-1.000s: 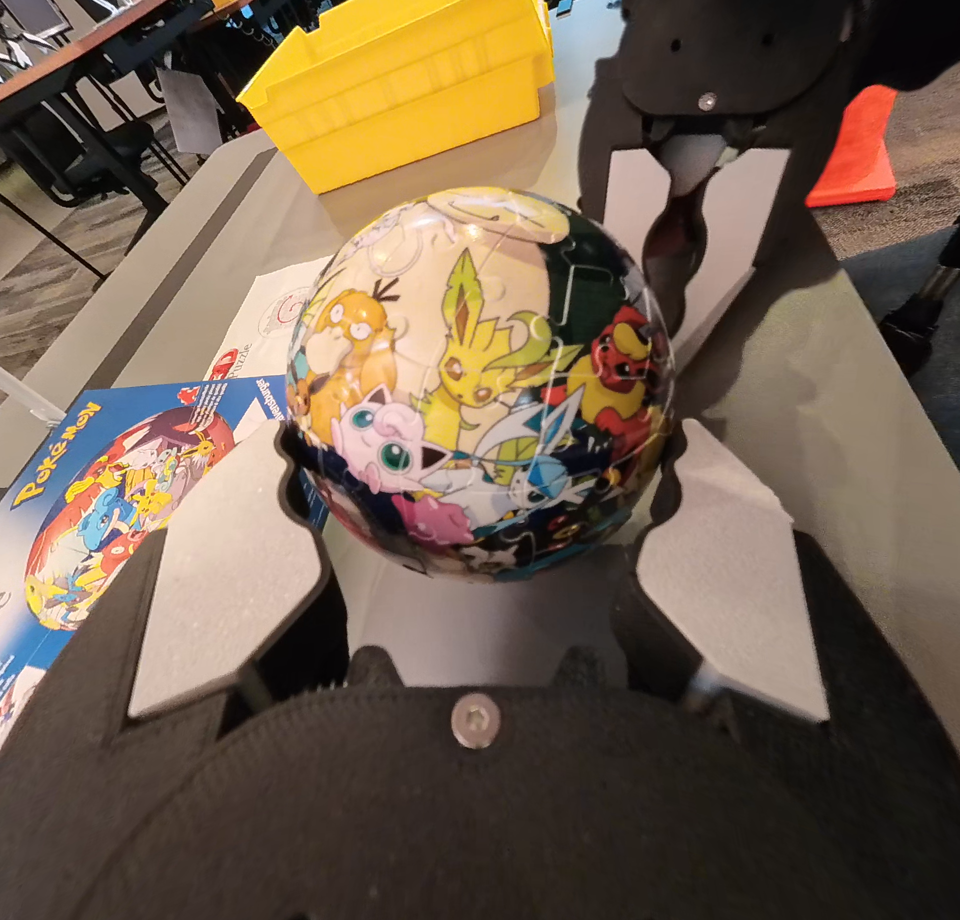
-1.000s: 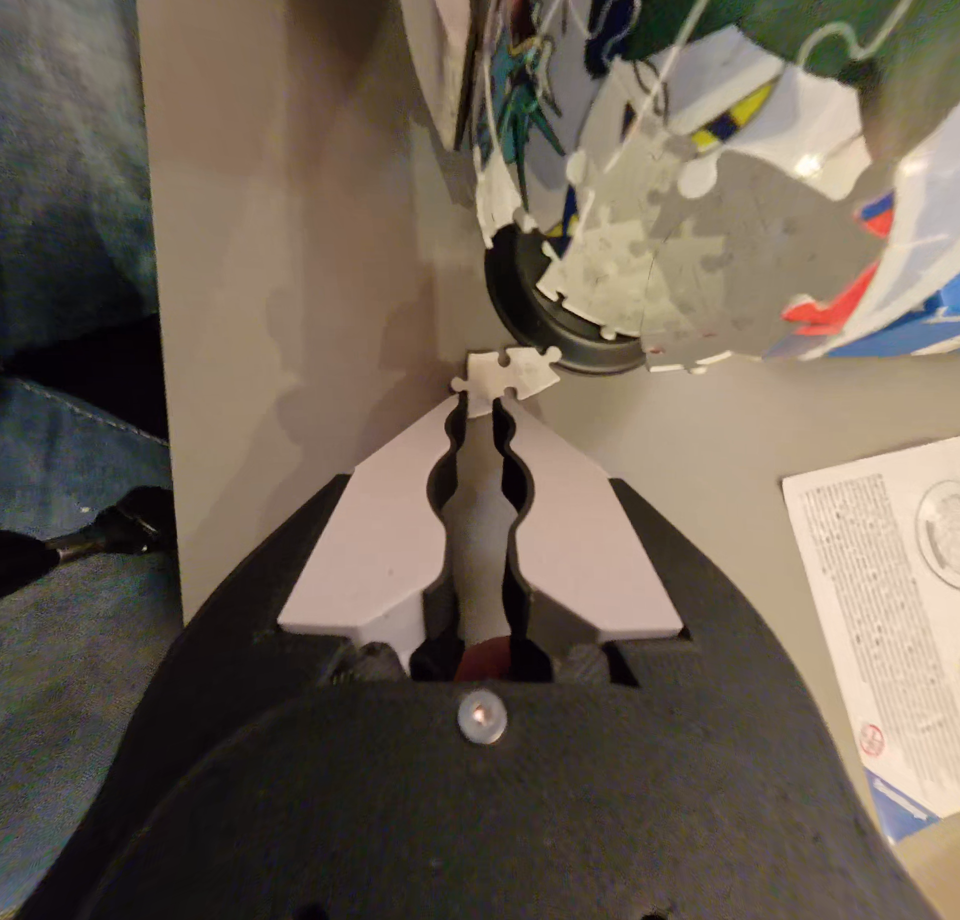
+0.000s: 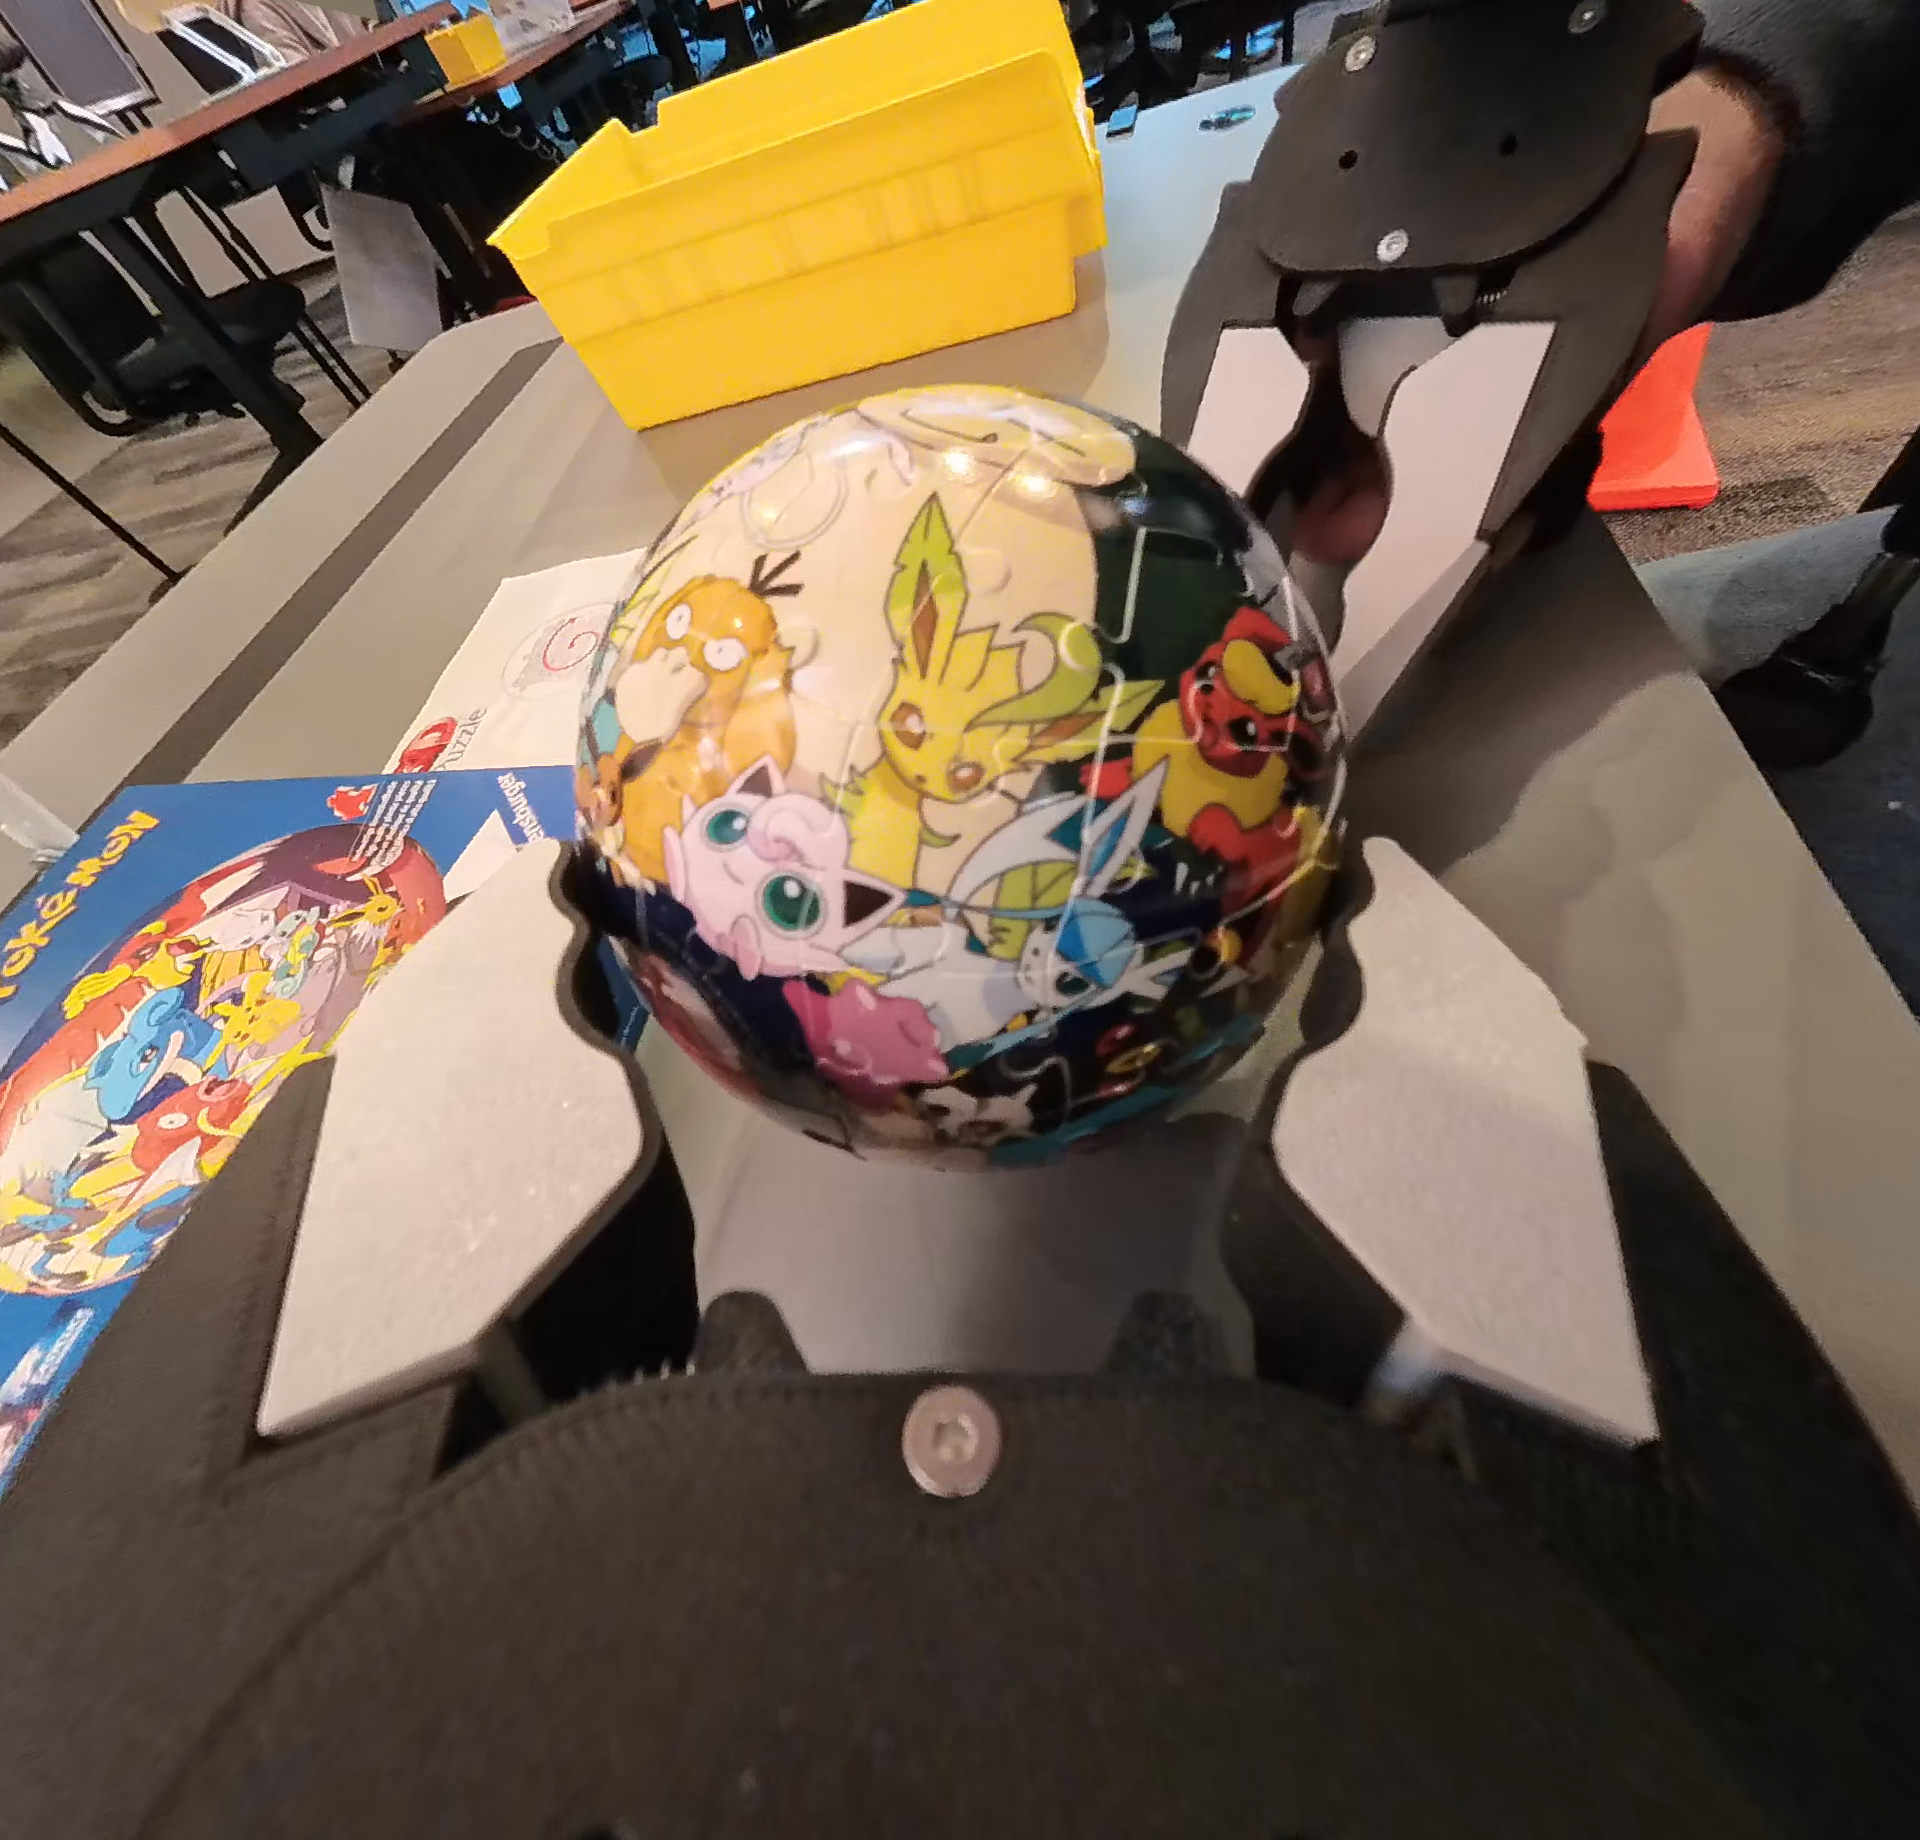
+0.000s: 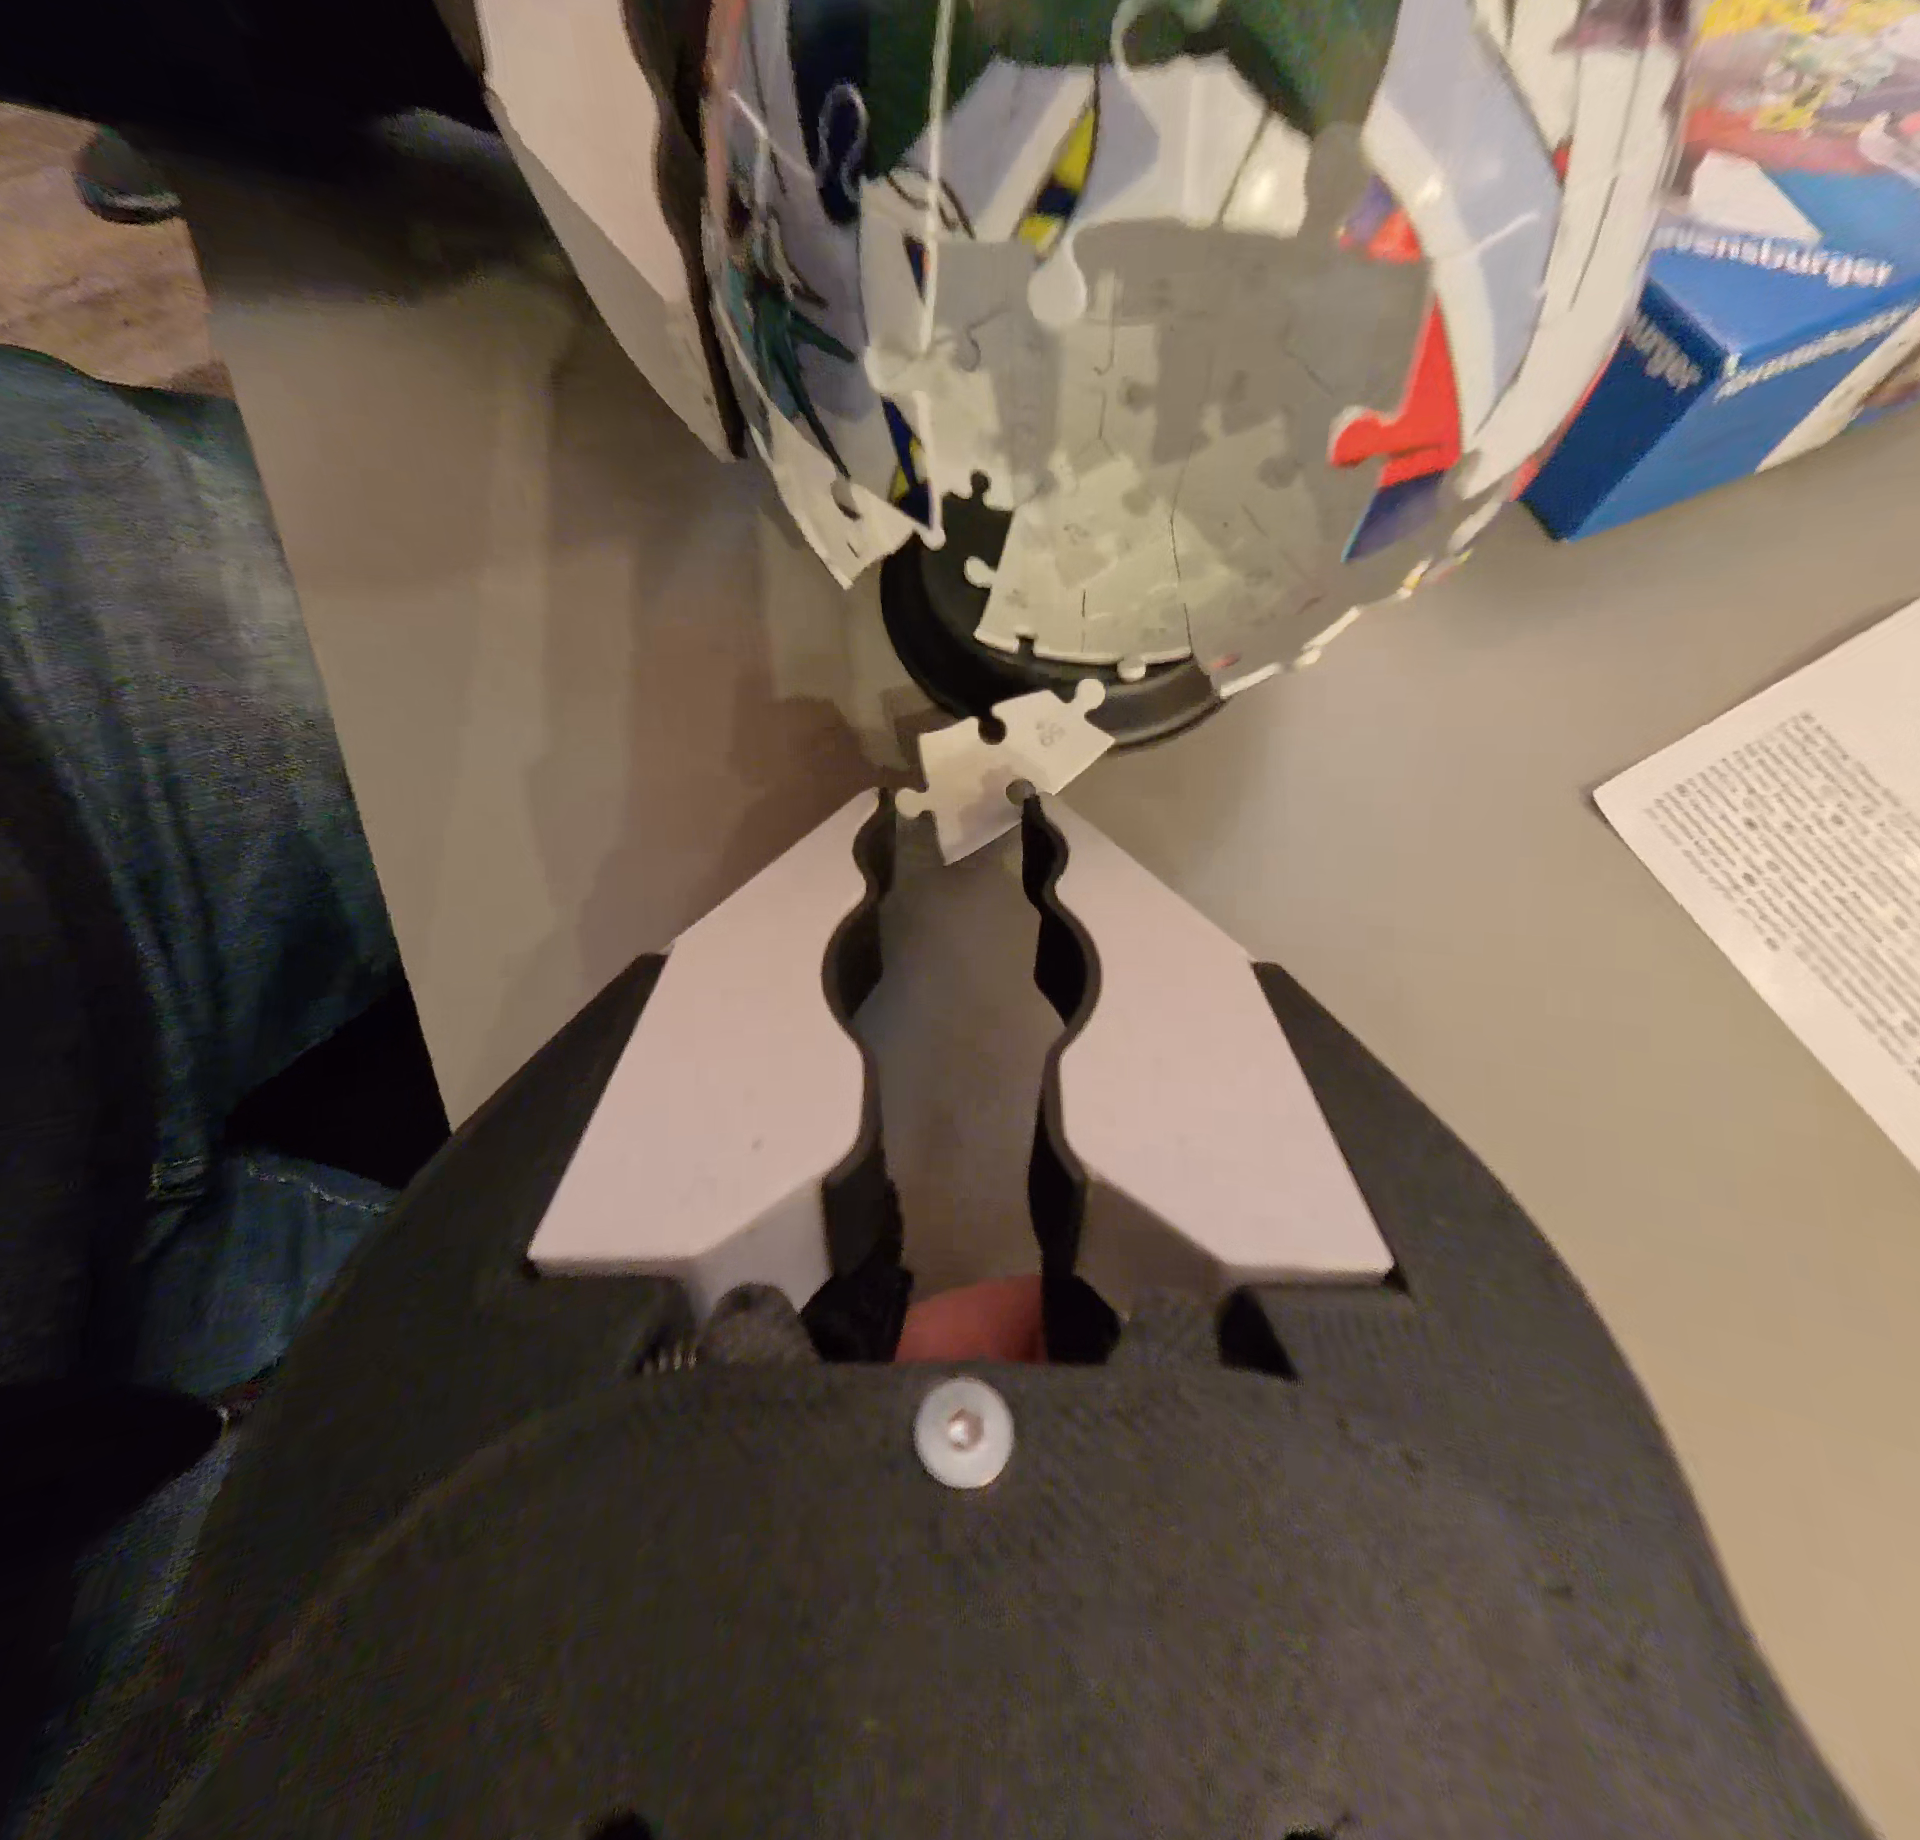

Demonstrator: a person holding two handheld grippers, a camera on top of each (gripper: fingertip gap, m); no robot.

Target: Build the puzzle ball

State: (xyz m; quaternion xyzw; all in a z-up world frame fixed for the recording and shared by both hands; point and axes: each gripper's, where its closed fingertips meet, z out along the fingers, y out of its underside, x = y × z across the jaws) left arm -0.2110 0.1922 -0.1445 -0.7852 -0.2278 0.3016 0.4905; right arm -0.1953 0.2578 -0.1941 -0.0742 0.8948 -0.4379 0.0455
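**Fitting a loose piece into the gap low on the ball**

My right gripper (image 4: 956, 803) has its two fingers drawn close, a narrow slot between them, and at the very tips they pinch a pale puzzle piece (image 4: 1003, 760) by one corner. The piece hangs tilted, its grey back toward my camera, just in front of the black stand (image 4: 1049, 678) on which the ball rests.

My left gripper (image 3: 961, 886) is spread wide and clasps the puzzle ball (image 3: 961, 762) from both sides, the fingertips against its lower flanks. So the ball is held steady on the desk (image 3: 1621, 855), near its middle, with the yellow bin (image 3: 821, 263) behind it toward the far edge and the blue box (image 3: 197, 959) and a printed sheet (image 4: 1797, 876) toward the left edge.

From the right camera the ball shows an unfinished patch low down: a ragged opening with grey inner faces (image 4: 1143, 440) showing through, just above the stand.

I judge the step in hand to be the seating of this piece at the rim of that opening. The next move calls for turning the piece so its printed face looks outward, lining its knobs with the matching notches, and pressing gently while my left keeps the ball from rolling. Too hard a push could spring neighbouring pieces loose.
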